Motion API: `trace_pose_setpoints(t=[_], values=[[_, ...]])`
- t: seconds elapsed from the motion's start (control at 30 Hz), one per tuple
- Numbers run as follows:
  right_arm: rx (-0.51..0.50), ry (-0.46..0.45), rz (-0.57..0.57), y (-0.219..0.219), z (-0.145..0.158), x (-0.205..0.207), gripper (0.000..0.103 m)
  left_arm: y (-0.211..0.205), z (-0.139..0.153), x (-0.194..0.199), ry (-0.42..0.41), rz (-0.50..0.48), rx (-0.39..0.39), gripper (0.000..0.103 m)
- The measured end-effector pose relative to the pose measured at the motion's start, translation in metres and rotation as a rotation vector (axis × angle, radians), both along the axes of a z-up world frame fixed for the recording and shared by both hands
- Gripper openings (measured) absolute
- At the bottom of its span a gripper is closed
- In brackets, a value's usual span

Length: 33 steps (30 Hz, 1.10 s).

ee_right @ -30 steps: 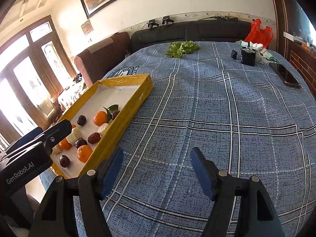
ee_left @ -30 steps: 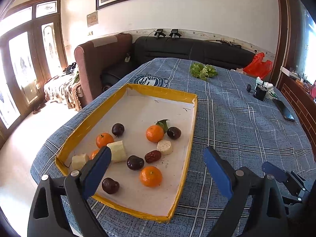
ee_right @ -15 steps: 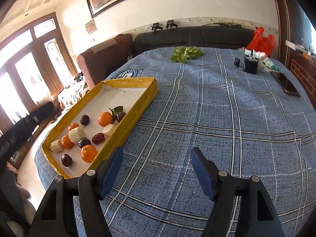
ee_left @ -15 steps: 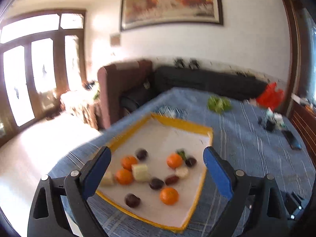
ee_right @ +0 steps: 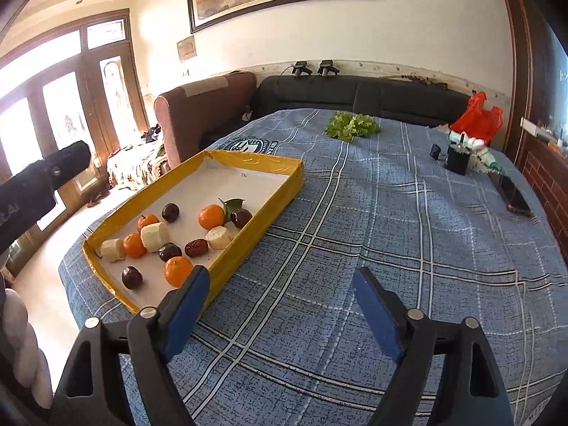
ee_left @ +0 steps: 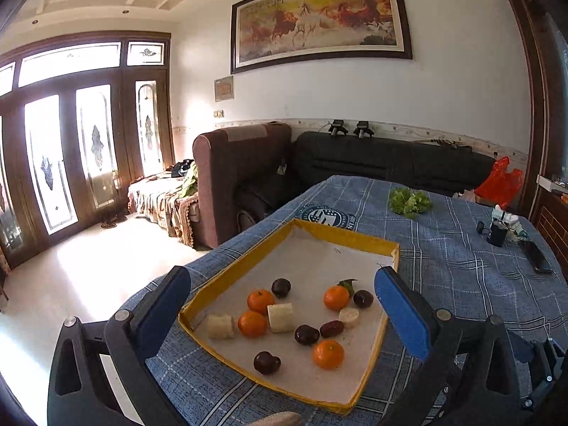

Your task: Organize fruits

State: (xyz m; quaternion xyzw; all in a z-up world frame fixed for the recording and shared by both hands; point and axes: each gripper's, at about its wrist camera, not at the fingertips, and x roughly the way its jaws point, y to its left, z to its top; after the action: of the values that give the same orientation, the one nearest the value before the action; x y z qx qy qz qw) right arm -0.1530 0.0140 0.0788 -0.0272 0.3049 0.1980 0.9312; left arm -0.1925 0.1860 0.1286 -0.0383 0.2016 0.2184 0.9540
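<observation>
In the yellow tray (ee_left: 340, 239) on the blue cloth (ee_right: 390, 220), oranges (ee_left: 328, 354), plums (ee_left: 267, 362) and pale chunks (ee_left: 280, 317) were scattered. The left gripper (ee_left: 284, 303) was held wide open above the tray, nothing gripped. The right gripper (ee_right: 280, 303) was held open over bare cloth beside it.

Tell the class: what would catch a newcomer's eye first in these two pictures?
Probably the yellow-rimmed tray on the blue checked tablecloth, holding bright oranges, dark plums and pale cut pieces. Next, the horse painting above the dark sofa.
</observation>
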Motion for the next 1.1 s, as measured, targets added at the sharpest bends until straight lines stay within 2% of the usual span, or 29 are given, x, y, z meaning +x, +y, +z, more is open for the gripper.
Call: trace_pose_setpoints(t=[0.5, 1.1], values=[[-0.043, -0.004, 0.031, 0.017, -0.004, -0.004, 0.095, 0.014, -0.020, 0.017, 0.117, -0.053, -0.114, 0.103], [-0.053, 0.019, 0.044, 0.022, -0.012, -0.002, 0.095, 0.014, -0.035, 0.027, 0.187, -0.073, -0.152, 0.103]])
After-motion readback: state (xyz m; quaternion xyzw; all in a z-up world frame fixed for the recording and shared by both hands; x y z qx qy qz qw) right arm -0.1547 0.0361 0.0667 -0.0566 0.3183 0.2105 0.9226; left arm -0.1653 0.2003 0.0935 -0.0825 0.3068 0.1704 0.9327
